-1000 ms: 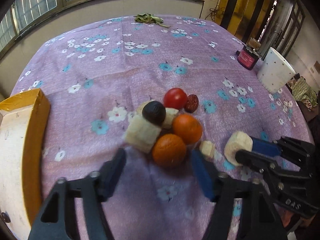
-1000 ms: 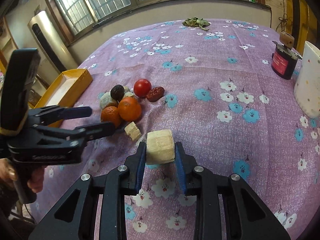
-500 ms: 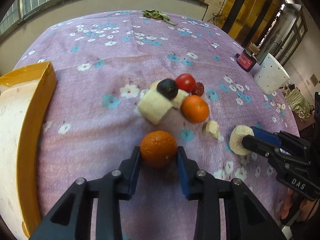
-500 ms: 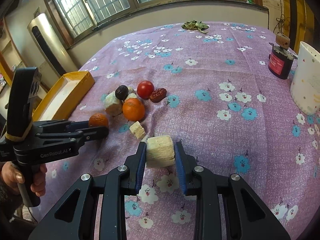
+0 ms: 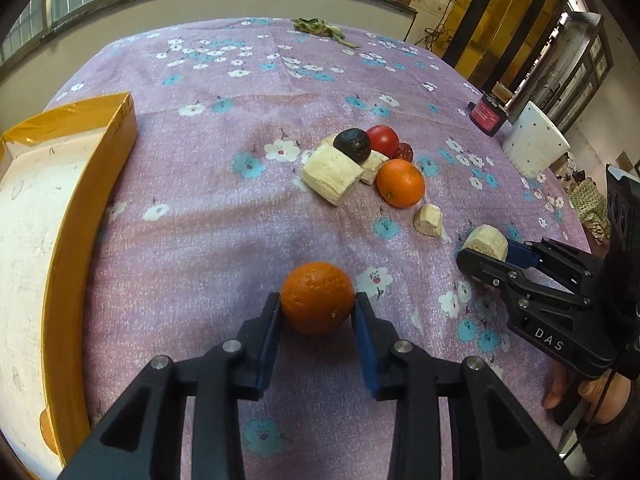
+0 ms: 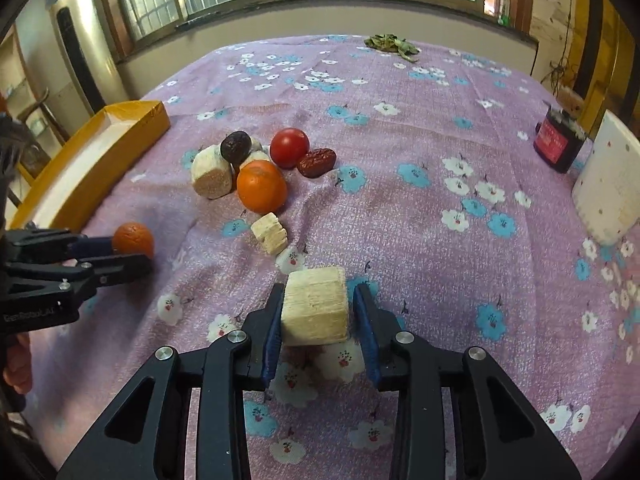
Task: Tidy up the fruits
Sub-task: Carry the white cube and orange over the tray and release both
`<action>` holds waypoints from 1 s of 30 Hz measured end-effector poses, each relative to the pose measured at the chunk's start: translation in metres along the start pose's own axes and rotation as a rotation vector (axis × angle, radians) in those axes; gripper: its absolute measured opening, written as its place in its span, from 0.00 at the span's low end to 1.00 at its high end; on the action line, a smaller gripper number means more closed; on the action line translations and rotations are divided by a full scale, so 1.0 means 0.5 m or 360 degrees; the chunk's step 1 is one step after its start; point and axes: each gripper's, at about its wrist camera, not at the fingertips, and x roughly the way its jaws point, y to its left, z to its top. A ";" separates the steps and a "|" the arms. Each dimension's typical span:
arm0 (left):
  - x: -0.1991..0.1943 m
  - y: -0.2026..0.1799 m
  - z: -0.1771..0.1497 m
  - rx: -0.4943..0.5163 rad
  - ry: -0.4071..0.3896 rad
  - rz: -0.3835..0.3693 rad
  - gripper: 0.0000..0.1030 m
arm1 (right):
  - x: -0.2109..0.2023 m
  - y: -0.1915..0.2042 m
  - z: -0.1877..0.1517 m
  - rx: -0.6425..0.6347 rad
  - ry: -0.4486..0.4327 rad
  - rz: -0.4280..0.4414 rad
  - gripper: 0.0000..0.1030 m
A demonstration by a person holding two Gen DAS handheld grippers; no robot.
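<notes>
Orange (image 5: 317, 303) sits squarely btwn the left gripper (image 5: 316, 312) fingers, both blue pads pressed on its sides, tips reaching roughly to its widest part; it's clamped just above the purple cloth (image 5: 224, 216), between the pile and the yellow tray (image 5: 100, 184) at the left edge. Right gripper (image 6: 316, 312) is clamped on a pale chunk (image 6: 315, 306), maybe banana or cane, hard to say; the chunk fills the narrow gap, left pad flat against it, right pad close on its other side, top edge poking past the fingertips. From the right cam the left gripper (image 6: 132, 254) shows side-on w/ the orange (image 6: 133, 238) at its tip. Rest of the fruit lies in a loose pile mid-cloth: 2nd orange (image 5: 400, 183), tomato (image 5: 383, 139), dark round fruit (image 5: 352, 145) perched on a big pale chunk (image 5: 329, 175), red date (image 6: 316, 162) touching the tomato. Small pale piece (image 6: 269, 233) lies apart, between pile and right gripper. White cup (image 5: 535, 144) and dark jar (image 5: 490, 114) stand at the far right, just beside each other, well apart from the fruit. Leaves (image 6: 391, 44) lie at the far edge.
</notes>
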 end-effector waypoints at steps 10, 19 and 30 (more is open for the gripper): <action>-0.054 0.002 -0.018 0.0012 -0.0083 -0.0066 0.37 | -0.064 0.007 -0.019 0.0143 -0.0021 0.0132 0.27; -0.127 0.036 -0.039 -0.0047 -0.0159 -0.0113 0.36 | -0.096 0.069 -0.014 0.0154 -0.0045 0.0206 0.27; -0.216 0.172 -0.073 -0.0195 -0.0251 -0.0023 0.36 | -0.075 0.242 0.056 -0.0012 -0.0045 0.0376 0.27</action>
